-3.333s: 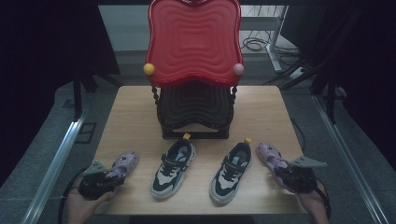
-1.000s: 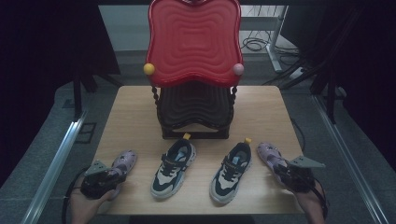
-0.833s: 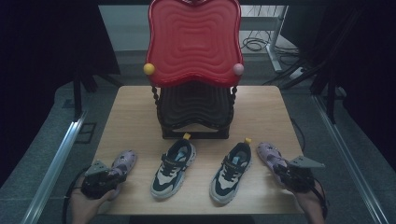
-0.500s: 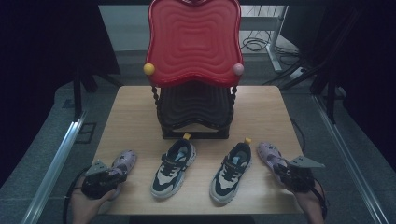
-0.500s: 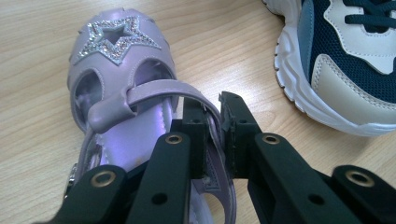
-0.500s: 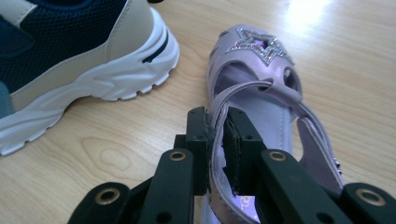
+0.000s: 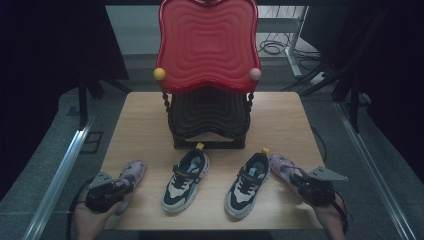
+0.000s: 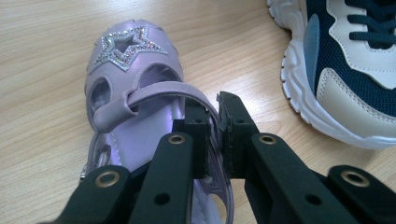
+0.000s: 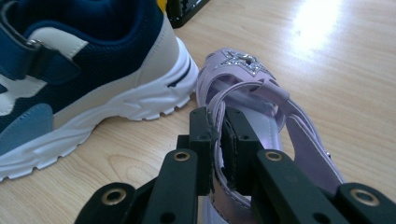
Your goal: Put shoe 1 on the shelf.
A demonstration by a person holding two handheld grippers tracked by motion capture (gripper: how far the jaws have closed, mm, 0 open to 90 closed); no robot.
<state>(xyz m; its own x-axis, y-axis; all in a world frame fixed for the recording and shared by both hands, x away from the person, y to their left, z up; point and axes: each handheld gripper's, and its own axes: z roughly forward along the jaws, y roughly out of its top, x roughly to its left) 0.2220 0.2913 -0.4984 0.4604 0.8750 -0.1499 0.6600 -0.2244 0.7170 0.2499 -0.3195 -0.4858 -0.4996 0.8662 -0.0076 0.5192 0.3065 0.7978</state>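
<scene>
- My left gripper (image 8: 212, 126) has its jaws pinching the side rim of the left sandal (image 8: 135, 93), at the place where the strap meets the rim.
- This sandal lies flat on the tabletop (image 7: 280, 125), in front of the rack (image 7: 207, 120) and to its left, near the front edge; its toe with the glitter star points toward the rack.
- The left sneaker (image 7: 186, 172) stands between this sandal and the right sneaker (image 7: 247, 182), a little apart from the sandal.
- My right gripper (image 9: 217, 135) has its jaws pressed on the side rim of the right sandal (image 9: 261, 93), so it pinches it too.
- This sandal lies in front of the rack and to its right; its toe is just beside the heel of the right sneaker, and I cannot tell if they touch.
- The rack stands at the middle back of the tabletop and carries a red tray (image 7: 207, 45) on top.
</scene>
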